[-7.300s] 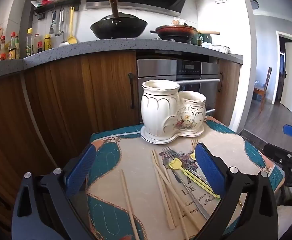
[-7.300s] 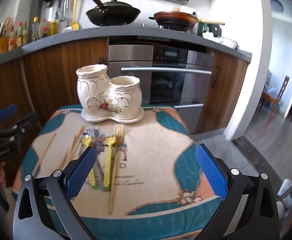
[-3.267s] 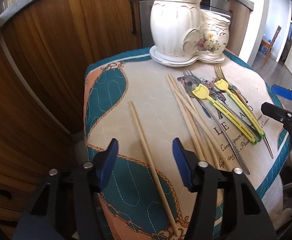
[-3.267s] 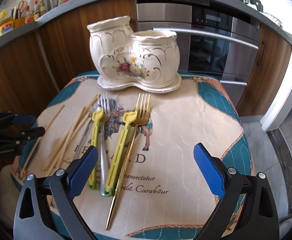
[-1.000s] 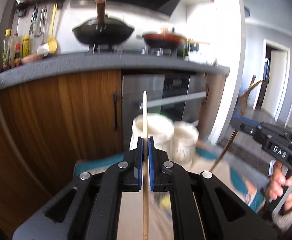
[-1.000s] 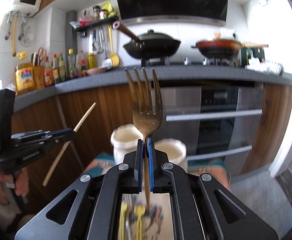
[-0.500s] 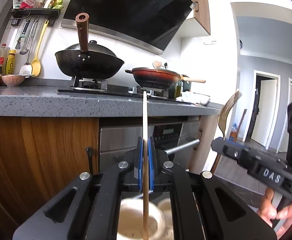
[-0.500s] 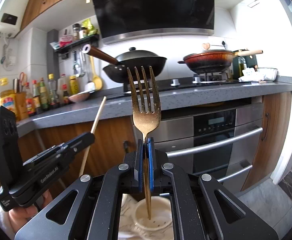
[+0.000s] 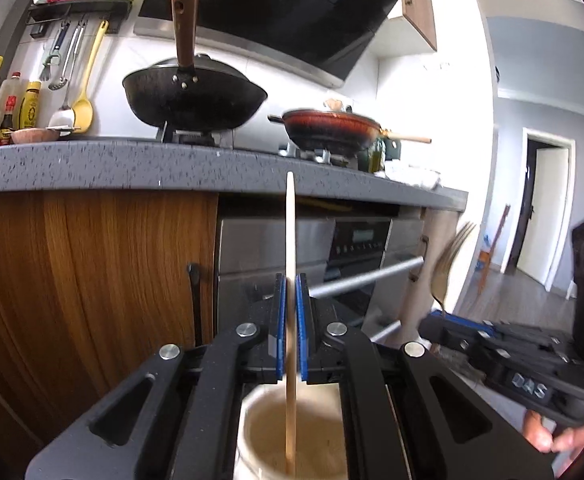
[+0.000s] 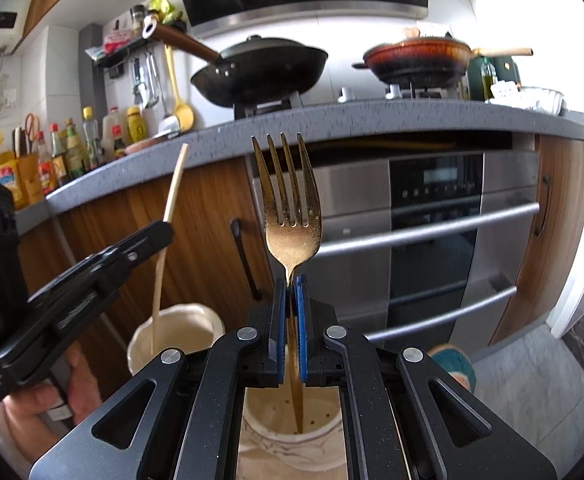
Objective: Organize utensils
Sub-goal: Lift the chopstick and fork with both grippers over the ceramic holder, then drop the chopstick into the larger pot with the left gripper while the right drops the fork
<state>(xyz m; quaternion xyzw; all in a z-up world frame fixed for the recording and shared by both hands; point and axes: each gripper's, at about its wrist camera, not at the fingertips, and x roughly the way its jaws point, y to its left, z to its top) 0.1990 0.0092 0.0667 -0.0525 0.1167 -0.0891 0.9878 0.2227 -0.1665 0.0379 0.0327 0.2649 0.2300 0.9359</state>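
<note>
Nearest in the left wrist view, the left gripper (image 9: pixel 290 320) is clenched on a pale wooden chopstick (image 9: pixel 289 240), which is held upright between the blue pads, its lower end reaching down into the mouth of the taller cream ceramic pot (image 9: pixel 292 436) of a two-pot utensil holder directly below. In the right wrist view, the right gripper (image 10: pixel 290 312) is clamped on the neck of a gold-coloured metal fork (image 10: pixel 289 208), held tines up, with the handle passing down between the blue pads so that its tip is seen inside the shorter cream ceramic pot (image 10: pixel 292 428), whose floor is pierced with small holes. Just to the left of that shorter pot the taller pot is seen again, with the chopstick slanting into it from the left gripper, which is gripped by a bare hand (image 10: pixel 47 396). Behind the holder, a wood-veneer cabinet front (image 10: pixel 207 232) with a dark vertical handle is seen, and to the right of it a stainless steel built-in oven (image 10: pixel 432 232) with horizontal bar handles. Above these runs a grey speckled stone worktop (image 10: pixel 372 120). On the hob beyond the holder, a black wok with a brown wooden handle (image 10: pixel 259 68) is seen, and to its right a red-brown frying pan (image 10: pixel 420 56). At the far left, a row of sauce bottles (image 10: pixel 71 144) is stood along the worktop.
</note>
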